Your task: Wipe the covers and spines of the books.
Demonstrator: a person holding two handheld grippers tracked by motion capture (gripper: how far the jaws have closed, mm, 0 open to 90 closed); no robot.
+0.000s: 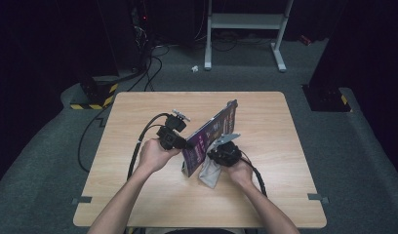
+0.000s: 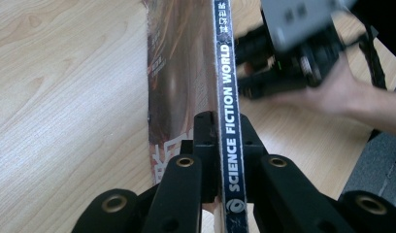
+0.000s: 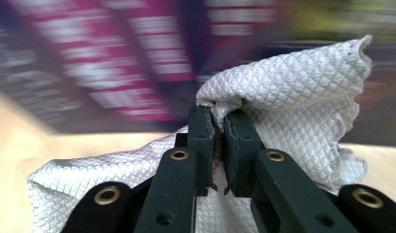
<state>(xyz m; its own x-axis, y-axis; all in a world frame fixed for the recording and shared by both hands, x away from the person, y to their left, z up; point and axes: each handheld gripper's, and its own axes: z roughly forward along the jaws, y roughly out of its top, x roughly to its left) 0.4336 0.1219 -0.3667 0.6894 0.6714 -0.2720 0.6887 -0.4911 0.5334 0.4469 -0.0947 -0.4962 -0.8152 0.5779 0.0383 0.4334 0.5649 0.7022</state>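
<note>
Wooden table under magazine, cloth

**Blurred cover, cropped spine**

In the right gripper view the magazine behind the cloth is blurred; its print cannot be read. In the left gripper view the spine runs off the top and bottom edges, and the right gripper is smeared.

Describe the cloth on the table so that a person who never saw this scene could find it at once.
Start at the wooden table and find the purple magazine held on edge near its middle. The cloth hangs beside the magazine, pinched in the right gripper. It is the one soft thing there, pale grey-white with a fine diamond weave.
</note>
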